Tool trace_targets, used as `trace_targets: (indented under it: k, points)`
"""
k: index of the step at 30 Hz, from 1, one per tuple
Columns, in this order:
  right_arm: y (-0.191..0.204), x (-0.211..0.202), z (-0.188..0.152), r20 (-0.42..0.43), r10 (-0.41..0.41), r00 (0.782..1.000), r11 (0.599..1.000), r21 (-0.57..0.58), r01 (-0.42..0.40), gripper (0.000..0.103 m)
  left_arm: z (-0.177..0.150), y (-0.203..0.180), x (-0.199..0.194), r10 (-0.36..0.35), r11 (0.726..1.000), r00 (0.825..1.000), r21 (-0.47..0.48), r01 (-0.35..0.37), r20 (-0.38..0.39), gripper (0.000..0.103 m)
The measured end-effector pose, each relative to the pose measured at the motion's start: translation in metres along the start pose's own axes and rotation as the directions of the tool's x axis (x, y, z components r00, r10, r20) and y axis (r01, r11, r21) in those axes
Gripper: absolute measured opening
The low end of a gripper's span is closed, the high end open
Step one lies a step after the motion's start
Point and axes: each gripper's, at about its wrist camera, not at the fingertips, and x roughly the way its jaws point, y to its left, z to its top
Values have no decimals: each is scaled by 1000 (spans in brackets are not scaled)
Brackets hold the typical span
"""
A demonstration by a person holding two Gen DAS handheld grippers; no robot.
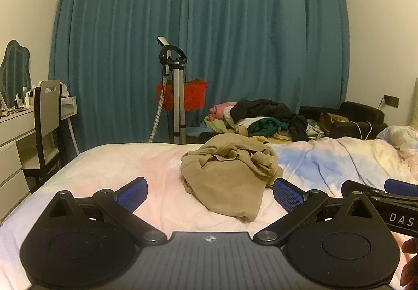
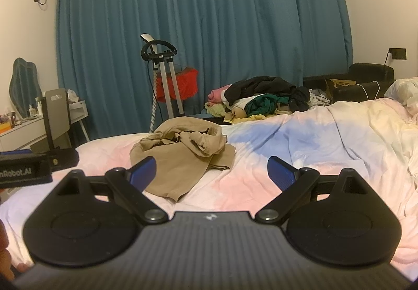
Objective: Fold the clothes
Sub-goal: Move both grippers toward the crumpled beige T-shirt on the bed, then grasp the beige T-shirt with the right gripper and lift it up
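So the crumpled tan cotton garment [image 1: 230,172] sits bunched in a heap on the pale pink-and-blue tie-dye bedsheet [image 1: 104,167], roughly mid-bed, with one flatter flap trailing toward the near edge. It's definitely not folded as it lies, and we can't tell whether it's a shirt or trousers from this lump.

Our left gripper [image 1: 210,192] hovers just short of that near flap, blue pads spread wide with nothing between them. Our right gripper [image 2: 211,172] is the same deal: jaws wide apart, empty, pointing at the bed with the garment off to its left. The two tools sit just beside each other, each poking into the other's view.

Further out, there's a mixed pile of dark, green and pink clothes [image 1: 263,117] beyond the far edge of the bed, a silver garment steamer stand [image 1: 177,96] in front of the teal curtain [image 1: 198,29], and a rumpled duvet [image 2: 365,133] on the right.

What worries us: the heap hides its seams and edges, so a pinch could easily catch several layers at once, or snag the sheet underneath, and lifting would just drag the whole wad. The grippers are also close enough to bump each other.
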Motion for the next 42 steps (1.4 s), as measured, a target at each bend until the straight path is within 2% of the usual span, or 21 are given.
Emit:
trace_targets:
  k: [9,17,22,25,30,33,36,39,42]
  points:
    - [-3,2,-3,25,-22,999,1000,-1,22,93,-5,-2,11,9,1000,1000,17,-9,-25,103]
    - [-5,4,-6,45,-49,998,999,-9,49,93,-11,-8,12,-15,998,1000,62,17,-27,103]
    - [-4,-2,2,54,-48,997,999,14,47,93,-11,-12,13,26,997,994,78,-18,-104,103]
    - [-5,-7,8,46,-49,998,998,47,47,93,1,-6,11,43,999,990,39,-38,-137,103]
    - [-5,-3,25,39,-65,997,992,112,60,93,39,6,-8,51,995,996,-78,-57,-73,103]
    - [-4,8,38,34,-68,997,991,115,64,93,71,2,-15,38,997,999,-72,-40,-39,103]
    - [-3,23,45,18,-71,997,994,80,69,93,94,-9,-9,50,999,998,-16,-51,-22,103]
    - [-7,48,44,-16,-70,997,996,57,71,93,100,-9,12,73,997,997,-34,-74,-34,103]
    - [-8,81,40,-59,-59,997,998,14,60,93,86,7,38,52,992,997,-115,-58,-55,103]
